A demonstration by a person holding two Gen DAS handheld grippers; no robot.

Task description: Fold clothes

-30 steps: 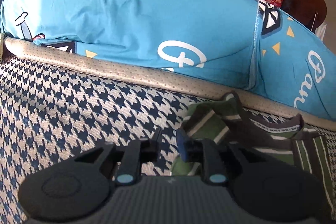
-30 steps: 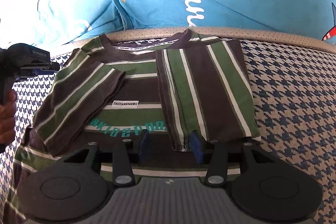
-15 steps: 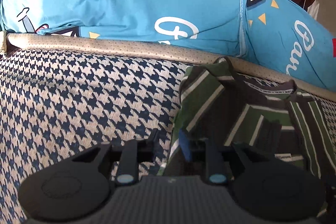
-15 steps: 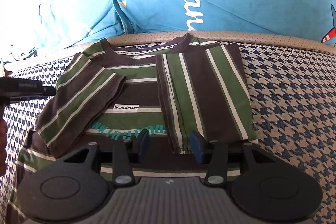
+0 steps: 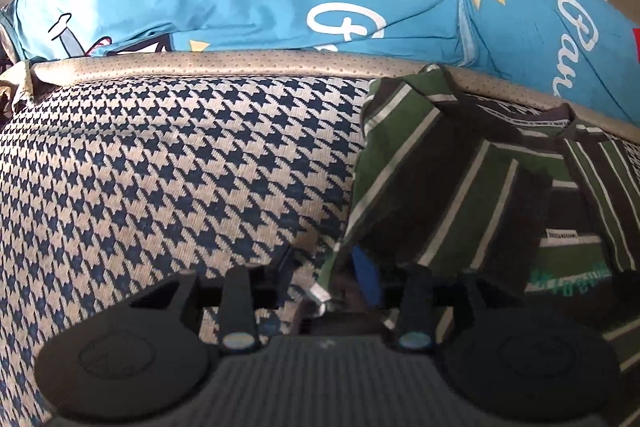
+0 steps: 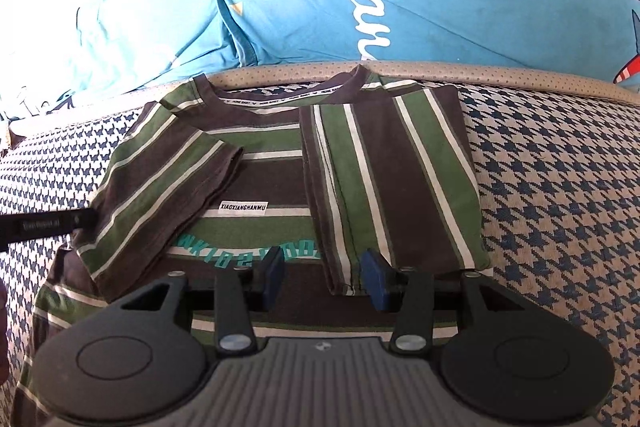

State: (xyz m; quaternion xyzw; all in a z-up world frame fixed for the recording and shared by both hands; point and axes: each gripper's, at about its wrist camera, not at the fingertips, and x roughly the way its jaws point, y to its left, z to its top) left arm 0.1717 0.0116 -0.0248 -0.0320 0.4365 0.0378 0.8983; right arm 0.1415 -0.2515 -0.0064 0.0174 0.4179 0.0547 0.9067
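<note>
I see the striped T-shirt point(image 6: 276, 183), green, brown, white, both sleeves folded in, my left gripper point(image 5: 328, 277) opening around its edge, my right gripper point(image 6: 322, 277) part-open over the folded sleeve's hem, gripping nothing

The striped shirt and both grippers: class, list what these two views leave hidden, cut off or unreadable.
- Shirt hem: right wrist view, hidden behind the right gripper body.
- Shirt's teal print: right wrist view, partly covered by the folded sleeve and side panel, unreadable.
- Left gripper: jaws opening at the shirt's edge; left wrist view too dark to show whether cloth is pinched.
- Left gripper in the right wrist view: cut off by the left edge.
</note>
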